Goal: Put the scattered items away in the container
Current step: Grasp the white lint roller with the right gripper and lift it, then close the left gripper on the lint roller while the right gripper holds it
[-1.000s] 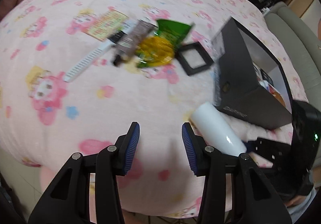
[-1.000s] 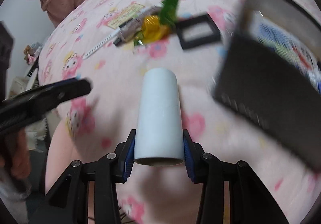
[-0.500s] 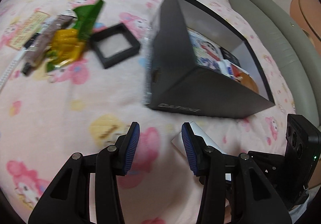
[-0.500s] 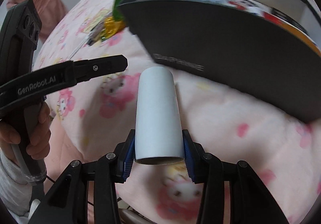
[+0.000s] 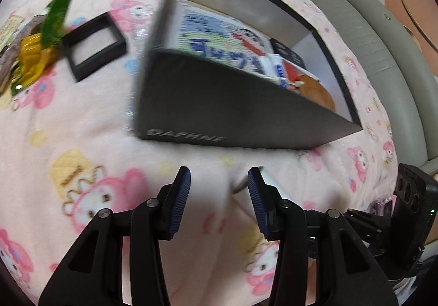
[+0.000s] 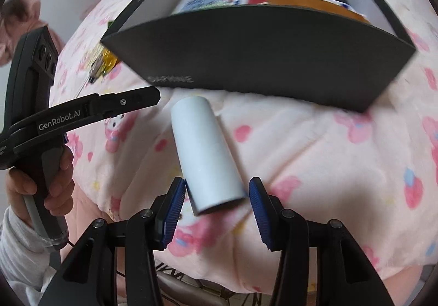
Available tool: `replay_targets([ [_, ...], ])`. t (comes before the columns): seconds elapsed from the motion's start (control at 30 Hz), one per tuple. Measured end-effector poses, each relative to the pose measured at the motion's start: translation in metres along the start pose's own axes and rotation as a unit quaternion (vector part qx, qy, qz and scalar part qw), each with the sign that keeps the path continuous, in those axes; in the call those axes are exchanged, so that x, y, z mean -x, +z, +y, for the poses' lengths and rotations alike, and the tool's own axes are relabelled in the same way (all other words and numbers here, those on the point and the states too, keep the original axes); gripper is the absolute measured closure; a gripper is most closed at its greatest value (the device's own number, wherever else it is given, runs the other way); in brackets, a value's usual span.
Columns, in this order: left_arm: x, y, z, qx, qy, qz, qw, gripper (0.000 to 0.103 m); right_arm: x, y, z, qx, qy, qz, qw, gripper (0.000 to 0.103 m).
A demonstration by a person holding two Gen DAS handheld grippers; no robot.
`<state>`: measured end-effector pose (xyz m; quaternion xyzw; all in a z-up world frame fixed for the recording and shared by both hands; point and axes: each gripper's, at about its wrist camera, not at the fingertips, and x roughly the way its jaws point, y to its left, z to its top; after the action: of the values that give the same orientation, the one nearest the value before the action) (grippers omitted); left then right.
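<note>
A white cardboard tube [image 6: 205,152] lies tilted between the jaws of my right gripper [image 6: 216,181]. The jaws are opening, and a gap shows beside the right pad. The black open box [image 6: 260,54] stands just beyond the tube on the pink blanket, with a picture book [image 5: 219,40] and packets inside. My left gripper [image 5: 219,171] is open with nothing between its pads, in front of the box wall [image 5: 219,106]. An end of the tube [image 5: 243,182] peeks out behind its right finger. A black square frame [image 5: 94,45] and a yellow-green packet [image 5: 35,59] lie left of the box.
A hand [image 6: 41,191] in a grey sleeve holds the left tool at the left of the right wrist view. A grey sofa [image 5: 369,45] runs behind the box. The blanket [image 5: 82,128] falls away at its near edge.
Both grippers swung right, from the scattered items to the front of the box. The right jaws widened and the tube, held straight before, now sits tilted between them.
</note>
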<state>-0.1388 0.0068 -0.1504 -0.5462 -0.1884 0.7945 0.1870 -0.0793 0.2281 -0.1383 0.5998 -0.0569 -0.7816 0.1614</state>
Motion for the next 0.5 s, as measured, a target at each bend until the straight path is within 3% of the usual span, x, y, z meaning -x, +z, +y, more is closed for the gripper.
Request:
replay_targets([
  [0.13,-0.009,0.004,-0.016,-0.015,-0.018,0.006,0.9997,0.06,0.014,-0.005,-0.011,-0.019,-0.003,-0.017,1.0,0.059],
  [0.27,-0.026,0.007,-0.02,-0.005,-0.031,0.014,0.9994,0.06,0.026,-0.014,-0.021,-0.042,0.025,-0.021,0.999,0.059],
  [0.33,-0.038,0.006,-0.026,-0.009,-0.032,0.028,0.9991,0.061,0.026,-0.018,-0.027,-0.068,0.038,-0.027,0.997,0.068],
  [0.37,-0.041,0.005,-0.029,-0.013,-0.031,0.034,0.9989,0.068,0.025,-0.021,-0.028,-0.08,0.039,-0.03,0.996,0.07],
  [0.5,-0.034,-0.006,-0.036,-0.026,-0.024,0.041,0.9985,0.068,0.01,-0.019,-0.028,-0.095,0.046,-0.027,0.994,0.071],
])
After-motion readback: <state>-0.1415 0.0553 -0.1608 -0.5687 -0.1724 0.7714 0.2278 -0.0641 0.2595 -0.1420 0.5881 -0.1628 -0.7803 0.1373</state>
